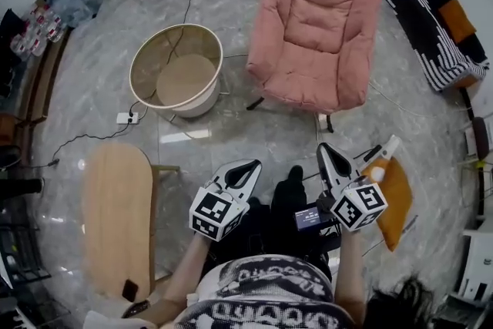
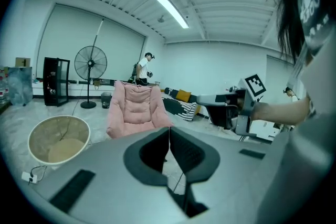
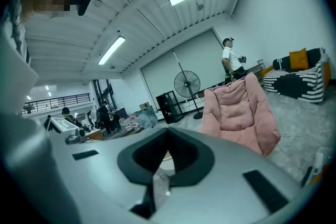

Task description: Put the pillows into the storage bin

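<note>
Storage bin (image 1: pixel 150 58), round and pale, stands open on the grey floor at about 11 o'clock from the two grippers in the head view. A cable hangs over its rim, and no pillow can be seen inside it.

An orange pillow (image 1: pixel 394 204) lies on the floor at 3 o'clock of the right gripper (image 1: pixel 325 148), just beside it and well apart from the bin. A second orange pillow (image 1: pixel 457 18) rests on the striped sofa (image 1: pixel 420 19) at about 1 o'clock, at the far right of the room. A pink chair (image 1: pixel 316 27) stands at 12 o'clock, between the bin and the sofa, and no pillow lies on its seat.

The left gripper (image 1: pixel 253 164) is held low in front of the person, and it points toward 12 o'clock. In the left gripper view its claw (image 2: pixel 169 131) is fully closed, pad against pad, with nothing between. The right gripper view shows the same for the other claw (image 3: pixel 167 139): the jaws meet and hold nothing.

A wooden table (image 1: pixel 115 216) with an oval top is at 9 o'clock of the left gripper. Another person (image 3: pixel 230 60) stands far behind the pink chair, near a standing fan (image 3: pixel 187 83).
</note>
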Motion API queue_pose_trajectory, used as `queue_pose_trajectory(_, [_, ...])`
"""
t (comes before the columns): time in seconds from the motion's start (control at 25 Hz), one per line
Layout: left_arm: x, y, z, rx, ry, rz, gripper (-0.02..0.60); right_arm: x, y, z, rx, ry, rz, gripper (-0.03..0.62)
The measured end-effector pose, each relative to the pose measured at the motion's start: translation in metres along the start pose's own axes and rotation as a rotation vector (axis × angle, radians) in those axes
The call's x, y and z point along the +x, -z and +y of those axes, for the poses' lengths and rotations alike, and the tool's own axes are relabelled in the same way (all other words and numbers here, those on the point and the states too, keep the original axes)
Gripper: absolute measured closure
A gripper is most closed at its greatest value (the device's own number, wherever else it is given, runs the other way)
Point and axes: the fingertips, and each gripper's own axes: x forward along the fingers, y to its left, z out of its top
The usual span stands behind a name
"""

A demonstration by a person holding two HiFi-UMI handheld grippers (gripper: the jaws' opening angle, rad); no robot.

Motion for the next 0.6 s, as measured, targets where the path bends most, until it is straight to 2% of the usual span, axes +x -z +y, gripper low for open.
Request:
queue_pose_trajectory(0.28, [-0.026, 0.003, 0.017, -0.014, -0.052, -0.030, 0.569, 0.018, 0.006, 0.032, -0.094, -0.051, 0.049, 0.594])
queue_pose_trajectory(0.6, [-0.039, 0.005, 0.028, -0.033, -0.091, -0.047, 0.569, 0.029, 0.013, 0.046, -0.167, -0.088, 0.104, 0.595])
